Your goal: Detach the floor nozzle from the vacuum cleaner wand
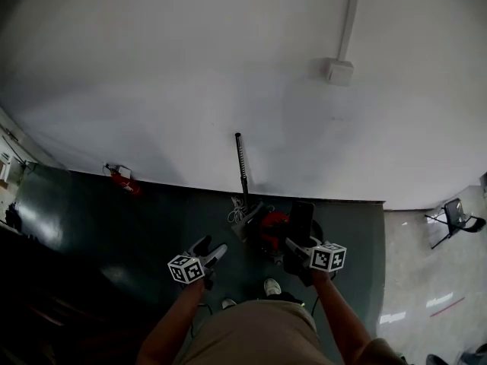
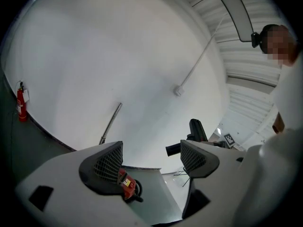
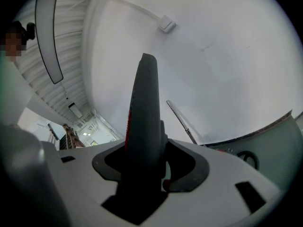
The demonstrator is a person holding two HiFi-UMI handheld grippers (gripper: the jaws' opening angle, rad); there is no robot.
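Plastic nozzle [image 3: 144, 122], I judge stiff, light and slick, sits clamped in my right gripper [image 3: 149, 167] just beside vacuum [image 1: 272, 230]; best hold is its neck. Left gripper [image 2: 151, 159] gapes empty.

Upright piece [image 3: 144, 122] clamped in right gripper [image 1: 297, 247]; vacuum cleaner [image 1: 272, 228] just left, ahead of left gripper [image 1: 211, 251]; wand [image 1: 242, 166] behind, against wall [image 1: 190, 67].
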